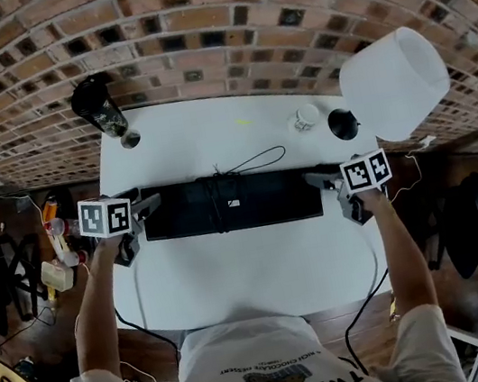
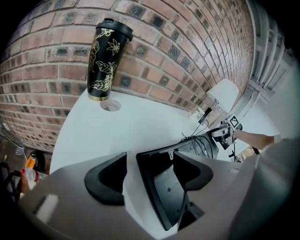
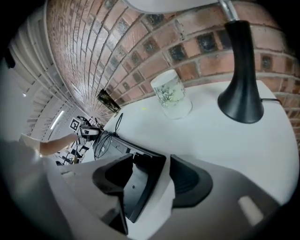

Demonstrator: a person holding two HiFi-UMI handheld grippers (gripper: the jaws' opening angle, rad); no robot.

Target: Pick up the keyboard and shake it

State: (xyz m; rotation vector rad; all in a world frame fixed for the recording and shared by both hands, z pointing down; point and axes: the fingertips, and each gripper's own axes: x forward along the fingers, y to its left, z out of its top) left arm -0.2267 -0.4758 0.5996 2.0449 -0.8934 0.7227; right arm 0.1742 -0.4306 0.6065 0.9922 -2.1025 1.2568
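1. The keyboard (image 1: 259, 198) lies flat on the white tabletop (image 1: 235, 273), on the person's side of the lamp (image 1: 394, 85), and stretches away from the lamp in a long line.
2. It is a slim black slab. Its dark cable (image 1: 216, 200) is wound round its middle, with one loop trailing off on the lamp's side. A small pale label shows near the centre and no keys can be made out, so it may be lying face down.
3. It looks rigid and fairly light, with smooth plastic edges that could slip. Loose keys or the cable could rattle free under hard shaking.
4. The two short ends look like the best hold, one gripper on each, so the long body stays level.
5. The right gripper (image 1: 322, 182) is at the end nearest the lamp. Its fingers (image 3: 187, 180) are spread with that end between them, not pinching it.
6. The left gripper (image 1: 143, 208) is at the end farthest from the lamp. Its fingers (image 2: 107, 180) are also spread wide around the keyboard's end, with bare tabletop showing beside it.
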